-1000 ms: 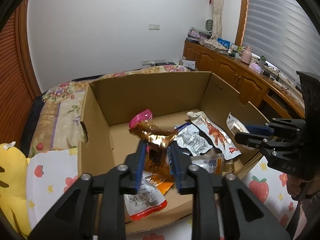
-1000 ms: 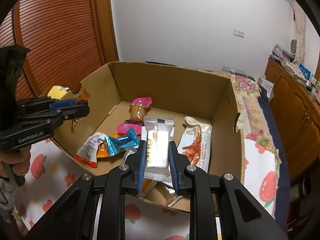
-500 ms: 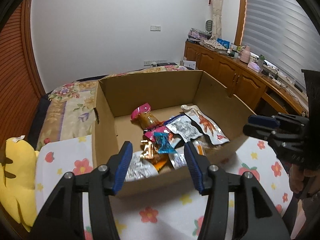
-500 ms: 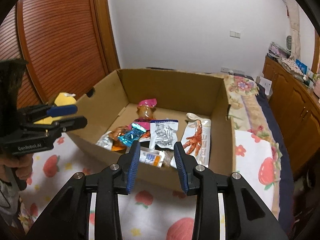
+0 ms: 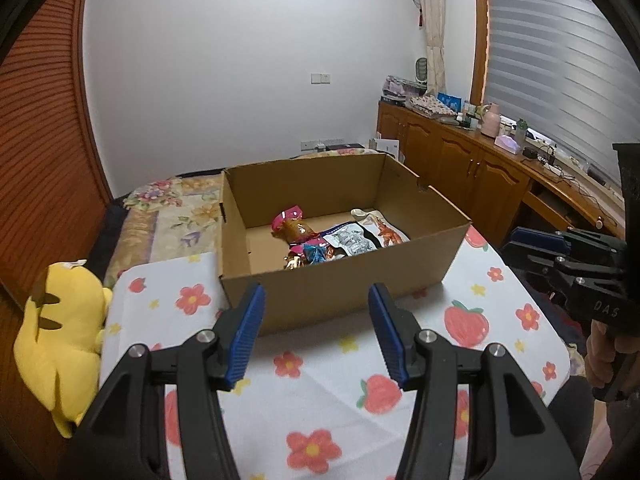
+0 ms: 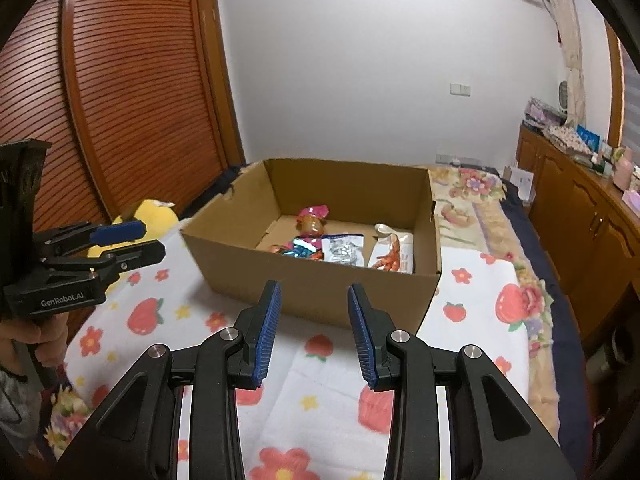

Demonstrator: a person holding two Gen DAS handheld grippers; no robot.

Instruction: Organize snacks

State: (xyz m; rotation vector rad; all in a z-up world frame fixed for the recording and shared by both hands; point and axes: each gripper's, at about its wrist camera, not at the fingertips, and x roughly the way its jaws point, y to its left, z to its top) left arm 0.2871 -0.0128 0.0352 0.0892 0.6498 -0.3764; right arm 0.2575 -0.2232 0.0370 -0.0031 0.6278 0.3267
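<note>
An open cardboard box (image 5: 340, 292) stands on the flowered cloth and holds several snack packs: a pink-topped brown pack (image 5: 291, 227), a silver pack (image 5: 347, 240), a white pack with red claws (image 5: 382, 229) and a blue wrapped one (image 5: 314, 253). The box also shows in the right wrist view (image 6: 320, 284), with the silver pack (image 6: 343, 249) and claw pack (image 6: 392, 254) inside. My left gripper (image 5: 316, 300) is open and empty in front of the box. My right gripper (image 6: 314, 290) is open and empty, also short of the box's near wall.
A yellow plush toy (image 5: 60, 336) lies at the cloth's left edge. A flowered bedspread (image 5: 172, 216) lies behind the box. Wooden cabinets (image 5: 472, 176) with clutter line the right wall. A slatted wooden door (image 6: 120, 92) is on the left.
Both grippers let go of their snack packs into the box, opened wide and pulled back from it. The box now looks smaller and farther away.
</note>
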